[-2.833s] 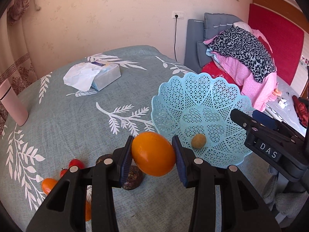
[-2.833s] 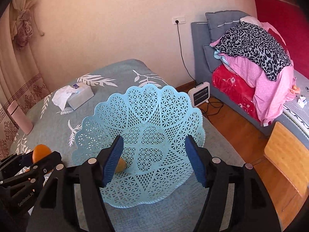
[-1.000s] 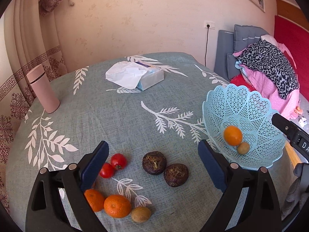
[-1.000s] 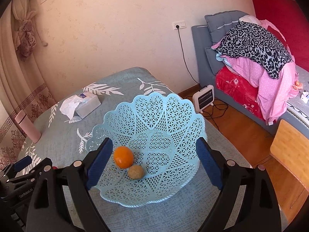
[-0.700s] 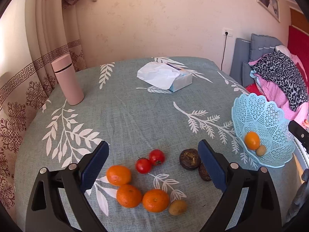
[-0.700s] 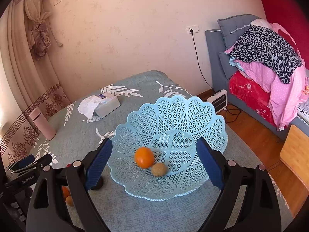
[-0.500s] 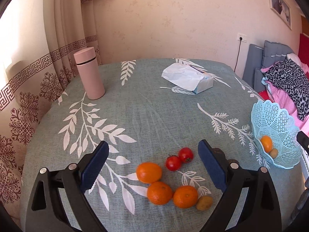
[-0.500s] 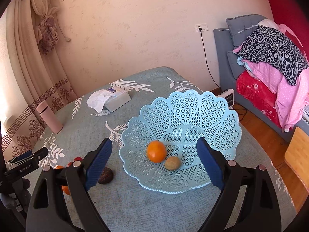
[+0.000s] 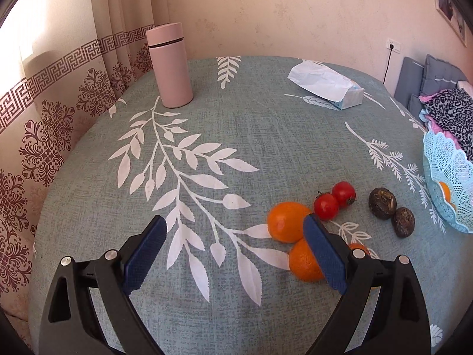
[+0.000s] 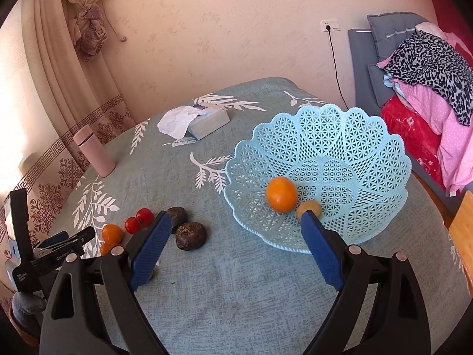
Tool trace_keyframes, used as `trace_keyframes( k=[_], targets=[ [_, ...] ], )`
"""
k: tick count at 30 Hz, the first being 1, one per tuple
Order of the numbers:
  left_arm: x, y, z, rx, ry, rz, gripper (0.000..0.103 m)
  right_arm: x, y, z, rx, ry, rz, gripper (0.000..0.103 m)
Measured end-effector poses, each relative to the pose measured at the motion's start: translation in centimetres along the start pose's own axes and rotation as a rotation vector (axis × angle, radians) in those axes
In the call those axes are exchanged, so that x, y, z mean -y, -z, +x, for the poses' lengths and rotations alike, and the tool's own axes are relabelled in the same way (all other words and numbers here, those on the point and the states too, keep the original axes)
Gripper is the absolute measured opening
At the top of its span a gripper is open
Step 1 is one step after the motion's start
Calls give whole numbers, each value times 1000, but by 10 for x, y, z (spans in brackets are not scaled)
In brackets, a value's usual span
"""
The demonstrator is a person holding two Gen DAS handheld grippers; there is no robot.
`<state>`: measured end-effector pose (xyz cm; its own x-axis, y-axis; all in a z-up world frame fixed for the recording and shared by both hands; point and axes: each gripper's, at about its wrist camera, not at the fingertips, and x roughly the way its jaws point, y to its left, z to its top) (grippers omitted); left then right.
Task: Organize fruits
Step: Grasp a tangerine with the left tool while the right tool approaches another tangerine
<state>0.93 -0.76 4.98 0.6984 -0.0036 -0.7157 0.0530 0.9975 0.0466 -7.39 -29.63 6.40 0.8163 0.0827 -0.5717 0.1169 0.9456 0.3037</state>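
The light blue lattice basket (image 10: 348, 136) sits on the table's right side and holds an orange (image 10: 281, 194) and a small tan fruit (image 10: 309, 207); its rim shows in the left wrist view (image 9: 443, 159). On the cloth lie oranges (image 9: 285, 222) (image 9: 304, 261), two red tomatoes (image 9: 326, 206) (image 9: 343, 193) and two dark brown fruits (image 9: 382, 203) (image 9: 404, 222). My left gripper (image 9: 236, 251) is open and empty, just left of the oranges. My right gripper (image 10: 235, 248) is open and empty, low in front of the basket.
A pink flask (image 9: 170, 69) stands at the far left of the table. A tissue pack (image 9: 328, 84) lies at the back. The round table's edge (image 9: 59, 177) drops toward patterned curtains on the left. A bed with piled clothes (image 10: 428, 68) is at the right.
The left gripper let the orange go into the basket, opened, and swung left to the loose fruit. The right gripper pulled back from the basket and stays open.
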Motion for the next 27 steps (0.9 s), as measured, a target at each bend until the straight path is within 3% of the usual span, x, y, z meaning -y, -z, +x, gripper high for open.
trace_keyframes(
  k=[9,13,18,20,21,27],
  targets=[
    [16,-4,12,-22,53,38,93,-32,20,13,-76,-47,-70,90],
    [26,-12,29,-66,91,55,90,-41,25,16,-99,-58,-90,90],
    [25,-12,55,-151,162,16,57,-54,31,19,-140,-96,-130,90],
    [20,-10,54,-139,184,-7,52,-59,33,23,-161,-110,-146,90],
    [19,-10,52,-134,194,-11,43,-61,35,25,-173,-118,-152,90],
    [1,-9,41,-65,140,-56,42,-74,43,44,-250,-148,-171,90]
  ],
)
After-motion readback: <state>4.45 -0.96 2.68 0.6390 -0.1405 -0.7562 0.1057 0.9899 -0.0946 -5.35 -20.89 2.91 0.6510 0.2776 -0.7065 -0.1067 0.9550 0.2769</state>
